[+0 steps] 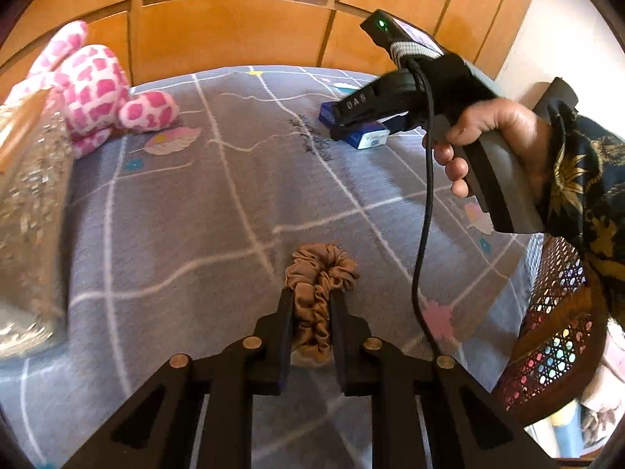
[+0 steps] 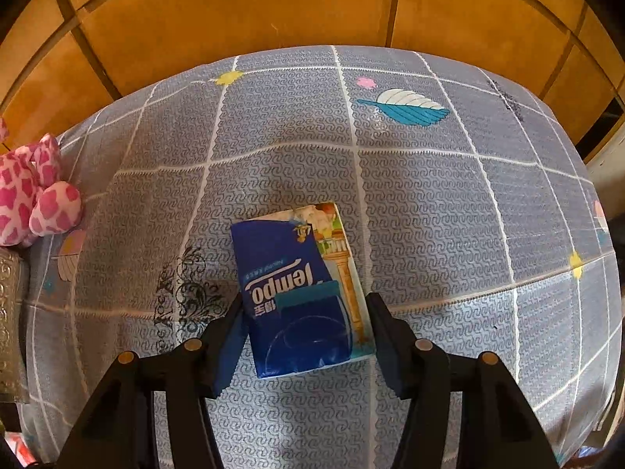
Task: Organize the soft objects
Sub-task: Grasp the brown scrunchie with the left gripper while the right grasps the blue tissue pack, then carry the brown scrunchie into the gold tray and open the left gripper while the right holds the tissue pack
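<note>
At far left a pink-and-white plush toy (image 1: 97, 86) lies on a grey checked bedspread (image 1: 175, 211), against a wooden headboard (image 1: 234, 27). Nearer the middle, the left gripper (image 1: 311, 293) is clamped on a tan scrunchie (image 1: 318, 293), held above the bedspread. To the right, a hand (image 1: 484, 133) in a patterned sleeve (image 1: 586, 179) points the right gripper (image 2: 308, 301) down at a blue tissue pack (image 2: 300, 293) lying flat on the bedspread. Its jaws straddle the pack, left finger touching the edge, right finger just clear.
</note>
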A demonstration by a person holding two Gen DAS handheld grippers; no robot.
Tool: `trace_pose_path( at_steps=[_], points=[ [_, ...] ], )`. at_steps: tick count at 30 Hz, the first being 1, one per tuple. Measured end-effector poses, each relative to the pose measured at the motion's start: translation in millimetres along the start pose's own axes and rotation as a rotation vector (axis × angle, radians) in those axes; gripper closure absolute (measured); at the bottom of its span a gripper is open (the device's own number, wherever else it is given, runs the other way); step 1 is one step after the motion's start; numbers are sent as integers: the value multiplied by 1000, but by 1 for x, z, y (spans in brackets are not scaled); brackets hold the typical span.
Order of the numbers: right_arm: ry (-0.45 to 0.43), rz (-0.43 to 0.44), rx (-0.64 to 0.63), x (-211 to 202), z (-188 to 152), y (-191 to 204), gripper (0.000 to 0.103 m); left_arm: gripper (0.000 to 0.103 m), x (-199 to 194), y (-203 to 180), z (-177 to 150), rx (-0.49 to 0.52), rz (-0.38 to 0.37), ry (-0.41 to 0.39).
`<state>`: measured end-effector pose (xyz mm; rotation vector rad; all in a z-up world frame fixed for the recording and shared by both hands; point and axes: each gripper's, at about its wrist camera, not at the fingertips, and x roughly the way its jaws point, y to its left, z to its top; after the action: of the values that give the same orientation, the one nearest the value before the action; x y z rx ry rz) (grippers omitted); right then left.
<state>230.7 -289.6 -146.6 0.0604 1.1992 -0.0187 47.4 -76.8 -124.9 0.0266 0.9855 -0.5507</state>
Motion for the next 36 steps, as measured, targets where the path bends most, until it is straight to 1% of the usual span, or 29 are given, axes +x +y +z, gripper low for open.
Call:
trace_pose_path(
  at_steps=[3, 8, 12, 13, 15, 18, 22, 26, 27, 31, 36],
  points=[
    [-23, -29, -45, -2, -4, 4, 44, 86, -16, 8, -2, -11, 22, -27],
    [-44, -39, -62, -7, -11, 9, 44, 86, -51, 19, -9, -40, 51, -73],
    [-60, -50, -82, -9, -14, 9, 44, 86, -85, 30, -16, -60, 81, -131],
    [-60, -51, -82, -9, -10, 13, 44, 86, -98, 36, -18, -72, 94, -157],
    [-63, -57, -89, -11, -11, 14, 44, 86, -117, 48, -22, -101, 118, -191],
    [-67, -67, -99, -10, -15, 25, 44, 86, -143, 71, -26, -162, 160, -236],
    [-72, -76, -110, -7, -11, 35, 44, 86, -178, 114, -36, -281, 248, -295],
    [-76, -79, -119, -5, -12, 32, 46, 86, -206, 166, -50, -419, 345, -341],
    [-77, -80, -120, -7, -13, 34, 46, 86, -212, 181, -55, -460, 376, -345],
    [-78, -83, -123, -9, -14, 34, 46, 86, -221, 229, -70, -595, 447, -339],
    [-80, -87, -129, -8, -13, 34, 46, 86, -218, 279, -81, -721, 502, -313]
  ],
)
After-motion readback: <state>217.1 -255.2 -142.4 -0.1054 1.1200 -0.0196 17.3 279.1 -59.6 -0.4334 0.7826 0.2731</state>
